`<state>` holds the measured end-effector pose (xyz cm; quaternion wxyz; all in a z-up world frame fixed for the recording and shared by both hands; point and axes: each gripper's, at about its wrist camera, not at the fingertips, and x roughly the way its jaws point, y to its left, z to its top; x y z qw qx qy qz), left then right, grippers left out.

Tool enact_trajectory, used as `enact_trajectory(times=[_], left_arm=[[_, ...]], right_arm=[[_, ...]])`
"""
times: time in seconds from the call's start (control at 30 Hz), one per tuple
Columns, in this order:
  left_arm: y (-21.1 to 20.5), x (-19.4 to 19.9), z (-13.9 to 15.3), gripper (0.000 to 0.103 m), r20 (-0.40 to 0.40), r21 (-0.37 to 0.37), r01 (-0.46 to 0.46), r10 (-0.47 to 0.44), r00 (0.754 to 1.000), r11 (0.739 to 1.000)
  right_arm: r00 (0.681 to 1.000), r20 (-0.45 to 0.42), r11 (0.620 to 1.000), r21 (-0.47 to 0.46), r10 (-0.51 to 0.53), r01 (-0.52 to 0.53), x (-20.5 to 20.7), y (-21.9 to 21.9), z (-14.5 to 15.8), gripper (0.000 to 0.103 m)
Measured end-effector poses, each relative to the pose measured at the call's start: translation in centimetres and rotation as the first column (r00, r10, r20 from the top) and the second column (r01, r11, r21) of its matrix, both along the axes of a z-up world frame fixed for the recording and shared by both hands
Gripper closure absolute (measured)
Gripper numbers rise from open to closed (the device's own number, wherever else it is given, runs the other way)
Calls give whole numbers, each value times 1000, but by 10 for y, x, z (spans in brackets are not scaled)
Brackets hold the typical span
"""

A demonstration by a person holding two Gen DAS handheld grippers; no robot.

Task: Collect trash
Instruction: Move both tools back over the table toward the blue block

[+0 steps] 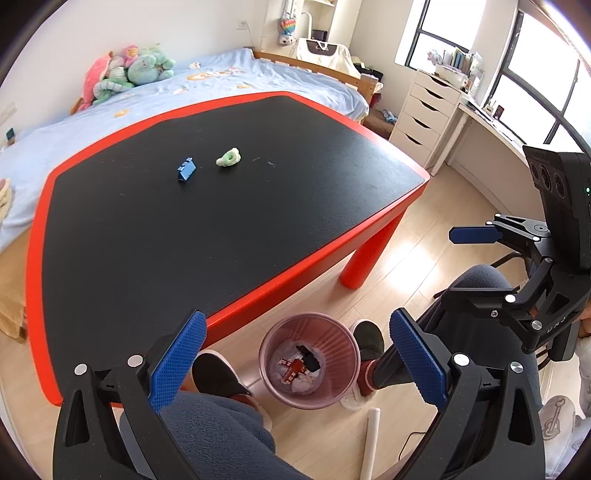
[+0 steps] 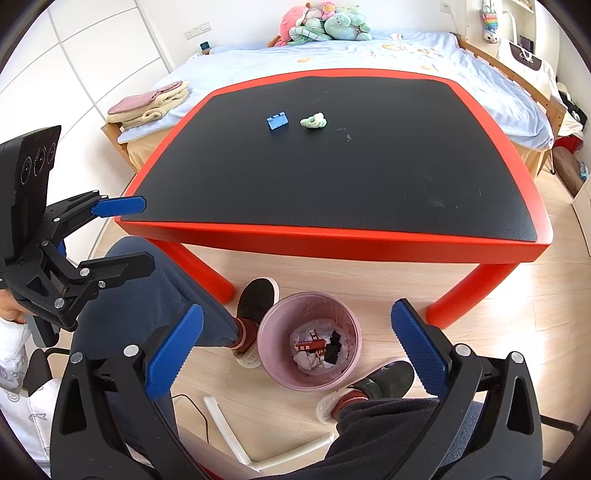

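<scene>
A pink trash bin stands on the wooden floor by the table's near edge. It holds a red wrapper, a black scrap and white paper. Directly above it, my left gripper and my right gripper both hang open with nothing between the fingers. Each also shows from the side in the other's view: the right gripper, the left gripper. On the black, red-edged table lie a blue folded piece and a green crumpled wad, side by side.
A person's legs and dark shoes flank the bin. White tubes and a black cable lie on the floor. A bed with plush toys stands behind the table. A white drawer unit and a desk stand by the windows.
</scene>
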<state>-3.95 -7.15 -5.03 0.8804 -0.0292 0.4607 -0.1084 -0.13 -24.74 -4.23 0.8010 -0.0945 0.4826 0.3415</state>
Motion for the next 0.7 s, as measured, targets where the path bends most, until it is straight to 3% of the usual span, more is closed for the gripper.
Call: enact_trajectory(times=[0.37, 0.7], left_arm=[[25, 22, 7, 8, 30, 39, -55, 54, 998, 998], [62, 76, 11, 8, 47, 62, -75, 72, 996, 995]], right_arm=[[998, 38, 999, -21, 51, -50, 28, 22, 10, 3], [980, 127, 987, -72, 155, -147, 87, 65, 23, 3]])
